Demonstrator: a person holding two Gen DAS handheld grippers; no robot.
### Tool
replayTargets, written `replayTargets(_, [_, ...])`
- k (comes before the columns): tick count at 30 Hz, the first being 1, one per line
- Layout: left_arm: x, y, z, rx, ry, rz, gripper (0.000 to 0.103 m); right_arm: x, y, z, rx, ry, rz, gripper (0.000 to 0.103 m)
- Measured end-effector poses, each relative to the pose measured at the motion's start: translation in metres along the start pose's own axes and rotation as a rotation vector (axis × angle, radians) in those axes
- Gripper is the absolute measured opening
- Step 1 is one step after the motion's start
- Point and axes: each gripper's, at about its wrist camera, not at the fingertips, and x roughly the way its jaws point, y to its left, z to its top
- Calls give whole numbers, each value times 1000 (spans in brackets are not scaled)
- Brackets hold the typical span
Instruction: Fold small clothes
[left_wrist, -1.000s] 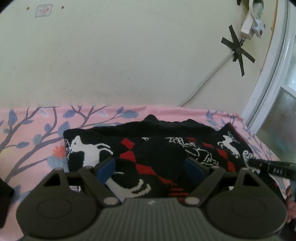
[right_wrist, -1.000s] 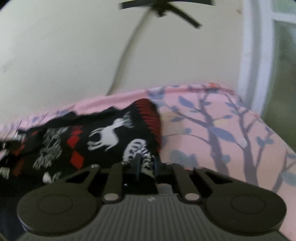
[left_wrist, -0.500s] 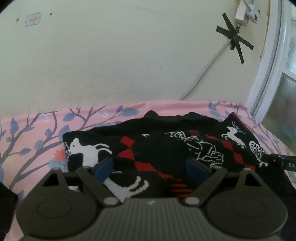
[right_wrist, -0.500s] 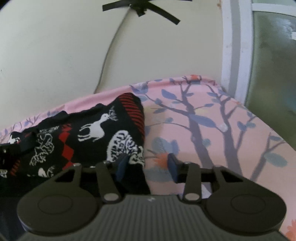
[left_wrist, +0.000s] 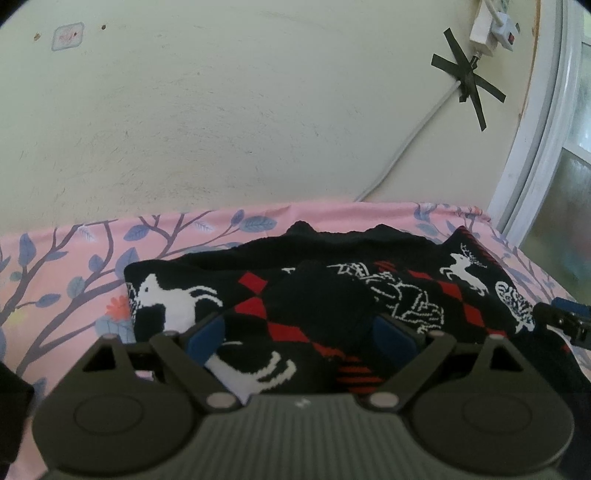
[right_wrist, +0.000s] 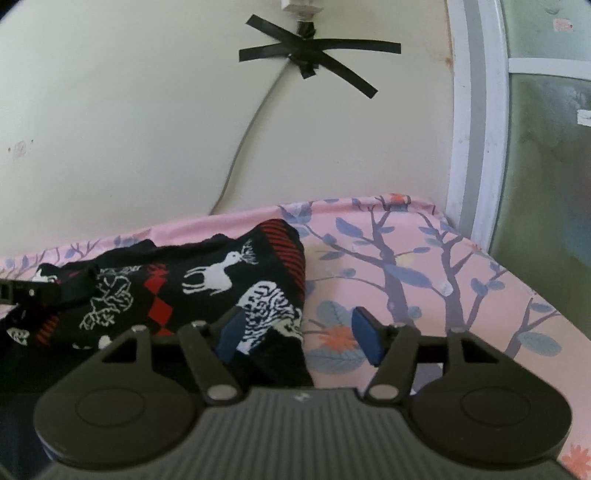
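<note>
Left view: my left tongs (left_wrist: 301, 332) stand spread wide, the knit (left_wrist: 317, 295) bunched between the pads, unpinched; it lies on the pink sheet (left_wrist: 74, 266). Soft, light, floppy, I reckon: best taken at a hem.

Right view: my right tongs (right_wrist: 295, 328) are opening, pads off the knit (right_wrist: 207, 288), its edge between them.

Ahead of the right gripper's (right_wrist: 295, 332) opening fingers, bare pink floral sheet (right_wrist: 424, 280) lay clear up to the wall (right_wrist: 147, 129) and window frame (right_wrist: 476, 147). The folded black sweater (right_wrist: 207, 291) bulked at its left finger, partly between the pads.
</note>
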Motion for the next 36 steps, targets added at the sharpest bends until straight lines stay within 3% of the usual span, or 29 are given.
replayTargets(36, [1,-1,0,-1,-2,2,95,-1,-2,0,1,-2,3,62])
